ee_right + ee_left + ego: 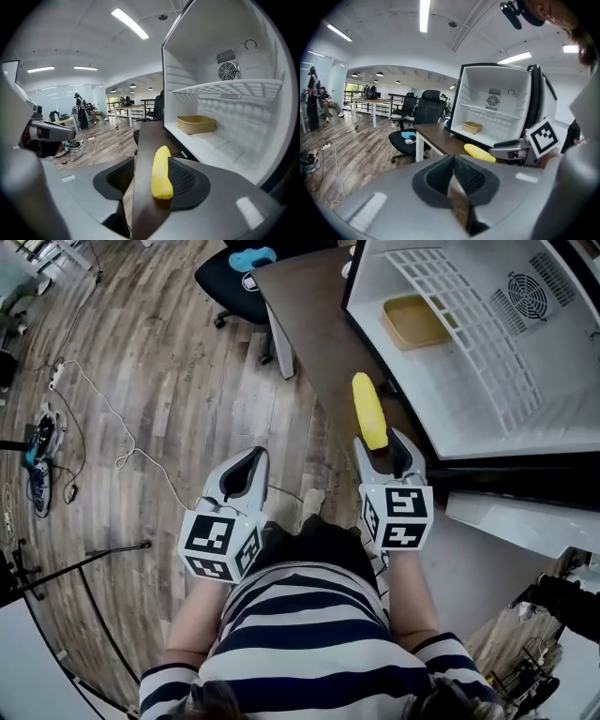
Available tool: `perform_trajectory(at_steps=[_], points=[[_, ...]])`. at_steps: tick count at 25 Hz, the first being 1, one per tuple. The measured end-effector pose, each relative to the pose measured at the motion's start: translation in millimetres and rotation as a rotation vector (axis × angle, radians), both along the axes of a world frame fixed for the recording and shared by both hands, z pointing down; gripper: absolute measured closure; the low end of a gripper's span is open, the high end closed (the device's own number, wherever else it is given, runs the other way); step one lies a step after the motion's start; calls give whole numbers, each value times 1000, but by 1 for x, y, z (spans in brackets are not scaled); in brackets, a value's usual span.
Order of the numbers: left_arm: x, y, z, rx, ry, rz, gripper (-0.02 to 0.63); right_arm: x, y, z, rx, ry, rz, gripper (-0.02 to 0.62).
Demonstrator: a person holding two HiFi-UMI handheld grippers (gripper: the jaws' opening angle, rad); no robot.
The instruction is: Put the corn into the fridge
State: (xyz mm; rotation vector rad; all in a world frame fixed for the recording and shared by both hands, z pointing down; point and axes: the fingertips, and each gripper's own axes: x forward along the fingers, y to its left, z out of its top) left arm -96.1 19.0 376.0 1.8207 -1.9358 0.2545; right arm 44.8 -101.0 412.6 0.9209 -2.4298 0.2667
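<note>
A yellow corn cob lies on the dark brown table just in front of the open white fridge. My right gripper is at the cob's near end, open, with its jaws on either side. In the right gripper view the corn lies between the pads, close against the right one, with a gap on the left. My left gripper hangs over the wooden floor to the left of the table, shut and empty. From the left gripper view the corn and the right gripper show off to the right.
Inside the fridge sits a tan tray under a white wire shelf. A black office chair with a blue item stands at the table's far end. Cables trail over the floor on the left.
</note>
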Motion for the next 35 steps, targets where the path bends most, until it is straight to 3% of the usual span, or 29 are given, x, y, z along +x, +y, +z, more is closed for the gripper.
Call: perform_trajectory(at_steps=[7,14,29,35], points=[[-1,-38,7,-12,0,18,606,-4,-30,22,-25,37,0,379],[-3,-48,26,-32,54,38,606,-4,-37,43,-76,84,16,376],[-18,-96,55,-65,135,220,606,-14,-56,67,-136,152,105,354],[-13,-110,69,-74,144,249,606,-9,-60,75,-132,150,90,350]])
